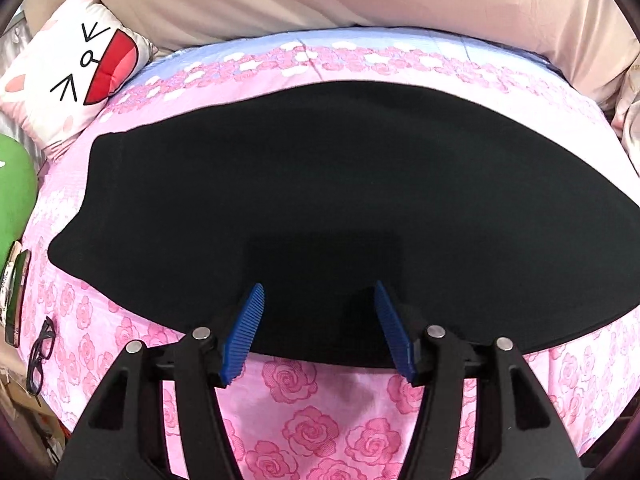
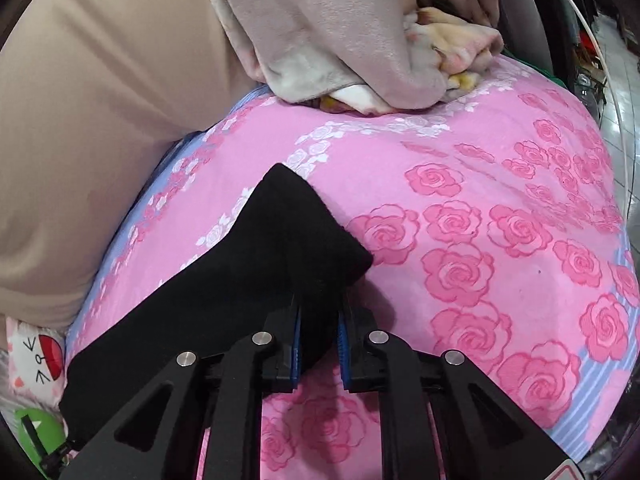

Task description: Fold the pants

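Black pants (image 1: 304,184) lie spread flat across the bed (image 1: 312,412), on a pink sheet printed with roses. From the left wrist view they fill the middle of the bed, one end reaching toward a white cartoon pillow (image 1: 68,68) at the far left corner, the other end running off to the right. The left gripper (image 1: 318,294) hangs over the near edge of the pants with its jaws standing apart; the blue pads (image 1: 244,332) show on each side and nothing is pinched between them, the cloth lying below them.

Over at the right end, the right gripper (image 2: 318,320) has its jaws drawn narrow and clamped on the pants (image 2: 256,272). Black cloth is bunched between the pads, and a pointed corner of it stands up beyond the fingertips, off the sheet. From there the pants trail away to the left, flat on the bed.

Behind the bed sits a beige cushion (image 2: 92,128), with a crumpled blanket (image 2: 352,40) heaped at the far side. Glasses (image 1: 40,356) and a phone (image 1: 16,292) lie at the bed's left edge.
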Motion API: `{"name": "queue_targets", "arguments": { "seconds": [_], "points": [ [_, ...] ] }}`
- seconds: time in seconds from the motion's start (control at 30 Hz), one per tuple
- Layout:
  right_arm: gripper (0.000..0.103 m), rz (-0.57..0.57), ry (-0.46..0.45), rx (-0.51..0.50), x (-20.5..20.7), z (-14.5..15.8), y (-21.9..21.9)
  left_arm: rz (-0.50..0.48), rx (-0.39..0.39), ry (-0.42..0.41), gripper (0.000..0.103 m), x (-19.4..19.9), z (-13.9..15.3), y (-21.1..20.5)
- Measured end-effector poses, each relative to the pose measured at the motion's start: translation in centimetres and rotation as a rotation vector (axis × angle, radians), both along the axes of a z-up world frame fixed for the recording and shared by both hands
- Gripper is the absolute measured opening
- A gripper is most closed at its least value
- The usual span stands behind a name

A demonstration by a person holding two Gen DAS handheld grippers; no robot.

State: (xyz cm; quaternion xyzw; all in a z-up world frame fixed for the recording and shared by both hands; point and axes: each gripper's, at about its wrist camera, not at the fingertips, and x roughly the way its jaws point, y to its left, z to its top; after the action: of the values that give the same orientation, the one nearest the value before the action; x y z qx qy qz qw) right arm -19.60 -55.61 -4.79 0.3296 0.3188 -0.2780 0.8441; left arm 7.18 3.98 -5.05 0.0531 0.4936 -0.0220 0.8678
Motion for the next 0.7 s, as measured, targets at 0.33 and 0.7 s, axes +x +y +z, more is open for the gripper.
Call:
{"name": "queue_targets", "arguments": {
  "seconds": [0.33, 0.7],
  "points": [
    [0.014, 0.437, -0.136, -0.231, 10.7, 11.0, 20.6, 0.003, -0.077, -0.029, 0.059, 0.3, 0.8, 2.4],
    [0.033, 0.958, 0.167, -0.158, 22.6, -0.9, 42.0, 0.051, -0.104, -0.072, 0.059, 0.1, 1.9, 8.6]
  ]
}}
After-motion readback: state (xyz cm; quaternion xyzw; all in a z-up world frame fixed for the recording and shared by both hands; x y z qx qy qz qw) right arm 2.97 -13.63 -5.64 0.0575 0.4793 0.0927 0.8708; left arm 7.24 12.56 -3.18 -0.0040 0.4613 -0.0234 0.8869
